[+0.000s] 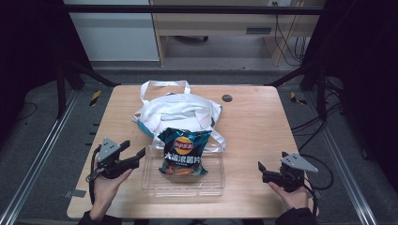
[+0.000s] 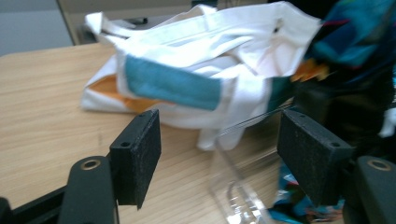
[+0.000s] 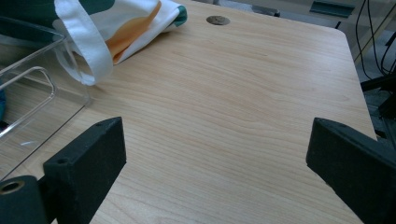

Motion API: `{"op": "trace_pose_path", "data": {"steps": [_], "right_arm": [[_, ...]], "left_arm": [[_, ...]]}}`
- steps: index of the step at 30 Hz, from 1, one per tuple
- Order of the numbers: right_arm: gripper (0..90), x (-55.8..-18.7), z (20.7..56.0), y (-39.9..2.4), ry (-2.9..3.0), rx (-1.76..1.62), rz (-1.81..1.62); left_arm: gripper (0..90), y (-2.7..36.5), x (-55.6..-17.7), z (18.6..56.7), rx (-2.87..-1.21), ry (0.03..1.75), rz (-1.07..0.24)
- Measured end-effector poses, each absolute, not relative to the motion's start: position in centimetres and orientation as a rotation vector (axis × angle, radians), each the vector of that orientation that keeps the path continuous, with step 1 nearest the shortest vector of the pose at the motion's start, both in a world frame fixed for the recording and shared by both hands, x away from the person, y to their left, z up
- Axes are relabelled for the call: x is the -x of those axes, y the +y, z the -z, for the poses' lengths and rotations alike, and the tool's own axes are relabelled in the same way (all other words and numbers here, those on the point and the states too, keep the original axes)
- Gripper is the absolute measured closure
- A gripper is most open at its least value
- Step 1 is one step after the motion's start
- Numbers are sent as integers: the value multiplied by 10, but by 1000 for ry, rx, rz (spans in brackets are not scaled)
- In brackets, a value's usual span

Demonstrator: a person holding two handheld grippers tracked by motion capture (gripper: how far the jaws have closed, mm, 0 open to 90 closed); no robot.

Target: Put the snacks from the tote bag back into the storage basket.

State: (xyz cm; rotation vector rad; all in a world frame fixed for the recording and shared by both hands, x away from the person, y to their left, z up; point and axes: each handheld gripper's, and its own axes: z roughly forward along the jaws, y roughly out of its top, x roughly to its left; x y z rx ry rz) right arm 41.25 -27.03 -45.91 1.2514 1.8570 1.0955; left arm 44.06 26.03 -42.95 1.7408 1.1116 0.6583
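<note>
One chip bag (image 1: 183, 157), one clear tray (image 1: 183, 186), one tote bag (image 1: 180, 112), two open tools.

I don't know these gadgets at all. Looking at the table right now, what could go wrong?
The chip bag stands tall in the clear tray, leaning on the white tote bag; a nudge might tip it over. A tote strap drapes against the tray, so pulling the tote could drag the tray. The open left gripper sits near the tray's edge and might knock it.

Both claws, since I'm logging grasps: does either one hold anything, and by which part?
Nothing is held. The left claw and the right claw are both open, with only air between their jaws.
</note>
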Motion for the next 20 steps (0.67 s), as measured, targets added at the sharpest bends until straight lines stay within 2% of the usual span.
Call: {"op": "trace_pose_path", "data": {"steps": [10,20], "right_arm": [[49,-415,460,-277,1850,-1270,-1077],[47,-417,462,-278,1855,-1277,-1053]], "left_arm": [[300,276,-454,451,-1810,1186,-727],[281,279,-461,459,-1846,1220,-711]]}}
